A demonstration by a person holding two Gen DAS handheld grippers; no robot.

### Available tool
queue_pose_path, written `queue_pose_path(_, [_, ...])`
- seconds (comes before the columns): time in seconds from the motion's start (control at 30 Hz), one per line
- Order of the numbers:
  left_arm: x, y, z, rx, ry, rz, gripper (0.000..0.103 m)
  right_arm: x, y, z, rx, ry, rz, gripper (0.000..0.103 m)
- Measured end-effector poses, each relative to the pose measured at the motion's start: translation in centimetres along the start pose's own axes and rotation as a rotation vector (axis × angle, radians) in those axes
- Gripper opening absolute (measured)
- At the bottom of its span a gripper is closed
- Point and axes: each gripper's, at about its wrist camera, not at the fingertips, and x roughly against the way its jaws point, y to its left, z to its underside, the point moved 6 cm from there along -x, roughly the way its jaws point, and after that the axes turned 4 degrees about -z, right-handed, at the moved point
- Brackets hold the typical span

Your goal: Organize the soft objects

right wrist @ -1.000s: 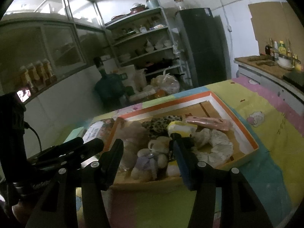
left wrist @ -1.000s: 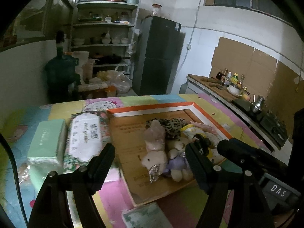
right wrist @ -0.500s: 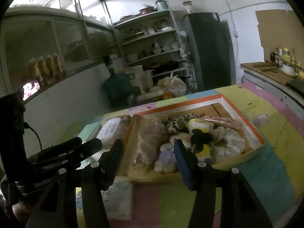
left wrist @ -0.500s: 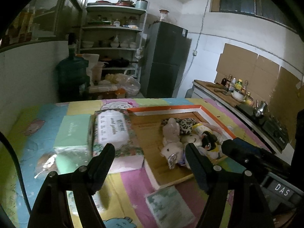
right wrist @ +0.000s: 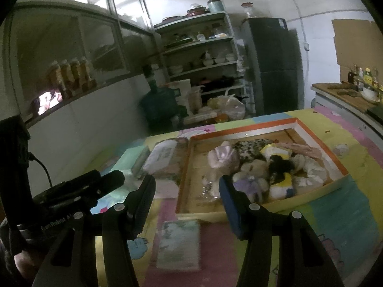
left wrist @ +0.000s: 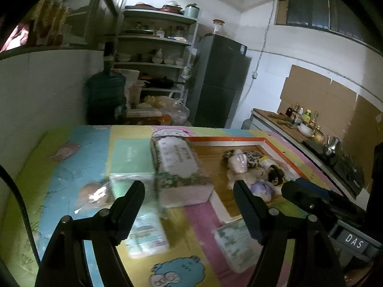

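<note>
**Grippers hang empty over packs beside the toy box**

Toys (right wrist: 258, 167) sit heaped at one side of the orange-rimmed box (right wrist: 311, 131), beyond and to the right of the right gripper (right wrist: 186, 191). Its jaws have just been opening a little and stand apart with nothing between them. The left gripper (left wrist: 189, 196) also stands wide and empty. Straight ahead of its jaws lies the floral tissue pack (left wrist: 179, 165), touching a green pack (left wrist: 130, 157) on its left and the box wall on its right. Two small flat packs rest nearer: one (left wrist: 146, 236) under the left finger of the left gripper, the other (right wrist: 179, 244) below and between the right gripper's fingers.

Judging from the layout, the step in hand is choosing one of the loose packs on the mat (left wrist: 71, 148) to move toward the box. To do it well, pick one target per gripper and square the jaws across the pack's short side before descending. The small packs look thin and flat, so the fingertips probably need to come down steeply and pinch an edge, not the face. The floral pack looks bulky and yielding; centre it between the pads and close gently so that it does not bulge out. Bare box floor lies just ahead of the right jaws, left of the toys, and looks like the easiest spot to fill.
</note>
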Motion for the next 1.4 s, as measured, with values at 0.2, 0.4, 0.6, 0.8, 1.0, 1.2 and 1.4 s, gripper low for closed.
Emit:
queue_pose_path(0.2, [1.0,2.8,0.6,0.043,-0.006,-0.018,0.076,-0.8,1.3,1.0,-0.008,0.020,-0.005,0.070])
queue_pose_path(0.4, [1.6,5.7,1.3,0.086,-0.005,-0.041,0.076,-1.9,1.7,2.5,-0.030,0.062,-0.019,0.076])
queue_pose_path(0.6, [1.9,7.9,2.1,0.122,0.000,-0.062,0.076,-3.2,2.1,4.4,-0.027,0.119,-0.011,0.077])
queue_pose_path(0.8, [1.3,8.6,3.2,0.136,0.028,-0.060,0.076,-4.6,1.3,6.5,-0.064,0.185,0.014,0.077])
queue_pose_path(1.0, [-0.6,7.5,4.5,0.119,0.086,-0.046,0.076,-5.7,1.1,7.8,-0.072,0.231,0.017,0.077])
queue_pose_path(1.2, [-2.8,6.2,5.5,0.094,0.141,-0.055,0.076,-5.9,0.6,8.1,-0.077,0.238,0.015,0.077])
queue_pose_path(1.4, [-4.9,6.1,6.5,0.080,0.191,-0.102,0.076,-6.0,0.0,8.7,-0.087,0.251,0.010,0.077])
